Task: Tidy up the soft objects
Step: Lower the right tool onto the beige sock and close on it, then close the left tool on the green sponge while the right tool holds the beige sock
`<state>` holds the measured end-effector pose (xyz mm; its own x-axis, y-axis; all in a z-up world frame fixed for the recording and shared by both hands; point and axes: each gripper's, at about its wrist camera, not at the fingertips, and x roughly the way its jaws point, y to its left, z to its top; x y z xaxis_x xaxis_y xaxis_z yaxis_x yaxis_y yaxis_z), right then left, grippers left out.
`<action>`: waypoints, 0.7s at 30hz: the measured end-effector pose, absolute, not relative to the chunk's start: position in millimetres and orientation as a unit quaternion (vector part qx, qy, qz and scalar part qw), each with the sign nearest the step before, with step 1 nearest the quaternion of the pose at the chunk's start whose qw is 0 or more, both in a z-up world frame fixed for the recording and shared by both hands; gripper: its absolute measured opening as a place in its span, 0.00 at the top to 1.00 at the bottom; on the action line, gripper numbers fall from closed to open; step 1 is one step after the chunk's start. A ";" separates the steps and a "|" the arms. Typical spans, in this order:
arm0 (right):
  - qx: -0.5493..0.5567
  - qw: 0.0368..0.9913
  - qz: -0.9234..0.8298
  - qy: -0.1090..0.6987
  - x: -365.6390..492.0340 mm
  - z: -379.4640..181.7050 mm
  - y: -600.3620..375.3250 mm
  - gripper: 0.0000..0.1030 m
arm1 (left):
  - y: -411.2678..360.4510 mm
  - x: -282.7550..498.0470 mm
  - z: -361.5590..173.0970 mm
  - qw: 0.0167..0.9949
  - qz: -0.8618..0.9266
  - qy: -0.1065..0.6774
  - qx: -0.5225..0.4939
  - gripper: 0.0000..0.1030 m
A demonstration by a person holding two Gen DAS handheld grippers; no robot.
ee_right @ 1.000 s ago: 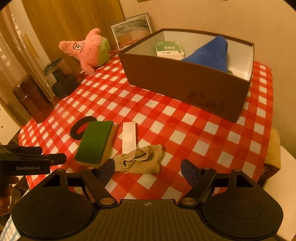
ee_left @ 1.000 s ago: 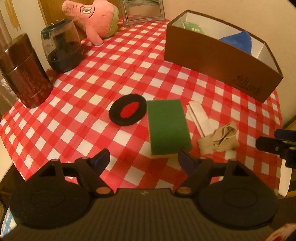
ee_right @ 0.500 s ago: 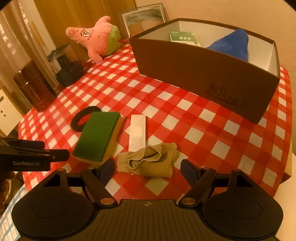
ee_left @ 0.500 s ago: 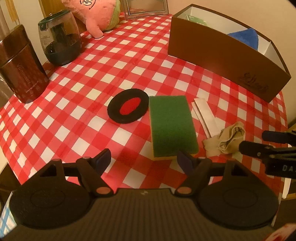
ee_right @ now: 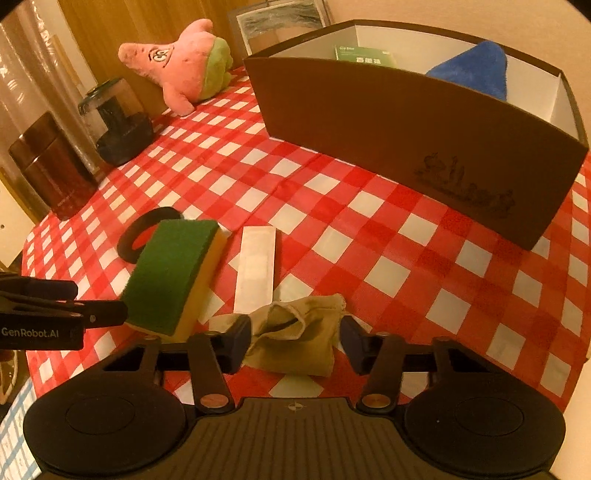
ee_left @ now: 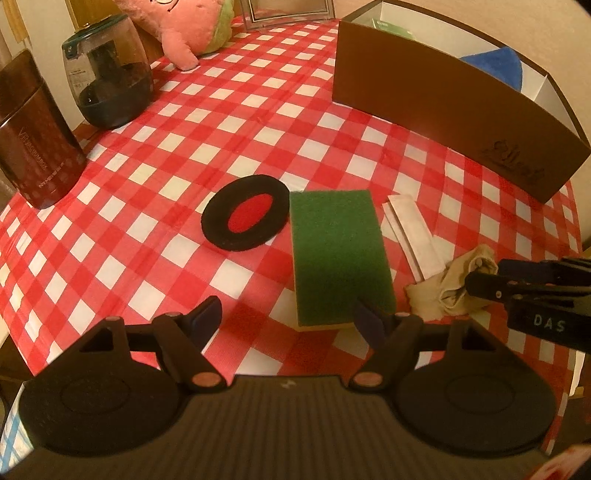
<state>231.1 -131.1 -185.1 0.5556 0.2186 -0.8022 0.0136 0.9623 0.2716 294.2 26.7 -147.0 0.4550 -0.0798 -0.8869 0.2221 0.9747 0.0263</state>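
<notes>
A crumpled beige cloth (ee_right: pixel 295 343) lies on the checked tablecloth between the open fingers of my right gripper (ee_right: pixel 293 341); it also shows in the left wrist view (ee_left: pixel 448 291). A green and yellow sponge (ee_left: pixel 338 254) lies just ahead of my open left gripper (ee_left: pixel 286 319), its near corner by the right finger. It also shows in the right wrist view (ee_right: pixel 173 277). A black ring pad (ee_left: pixel 244 217) lies left of the sponge. A pink star plush (ee_right: pixel 184 74) lies at the back. A brown box (ee_right: pixel 406 122) holds a blue soft item (ee_right: pixel 476 66).
A flat white packet (ee_right: pixel 256 267) lies between sponge and cloth. A dark brown canister (ee_left: pixel 31 144) and a glass jar (ee_left: pixel 109 81) stand at the left edge. A picture frame (ee_right: pixel 280 22) leans at the back. A green packet (ee_right: pixel 364 57) is in the box.
Both grippers moved forward and lower. The right gripper's open fingers now straddle the beige cloth. The left gripper came up to the sponge's near end.
</notes>
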 end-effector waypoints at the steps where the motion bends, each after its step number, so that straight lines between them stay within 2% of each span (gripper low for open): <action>1: 0.124 0.873 0.061 0.468 231.0 -186.0 -130.2 0.65 | 26.7 294.8 -147.2 0.850 -0.088 0.514 0.069 0.26; 5: 0.122 0.874 0.069 0.466 231.3 -187.3 -129.2 0.85 | 27.0 295.1 -147.4 0.850 -0.089 0.514 0.070 0.26; 6: 0.118 0.875 0.070 0.464 231.1 -186.7 -129.2 0.94 | 26.8 295.5 -147.6 0.850 -0.089 0.514 0.070 0.26; 7: 0.117 0.876 0.071 0.462 230.8 -186.2 -129.5 0.96 | 27.1 295.4 -147.5 0.850 -0.089 0.514 0.069 0.26; 21: 0.141 0.891 0.073 0.425 219.2 -156.9 -147.4 0.98 | 25.8 291.8 -142.7 0.856 -0.105 0.502 0.064 0.26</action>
<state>219.2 -147.4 -156.9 0.6288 0.2503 -0.7362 -0.0107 0.9495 0.3136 291.8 25.8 -142.7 0.4745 -0.1163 -0.8725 0.2449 0.9695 0.0039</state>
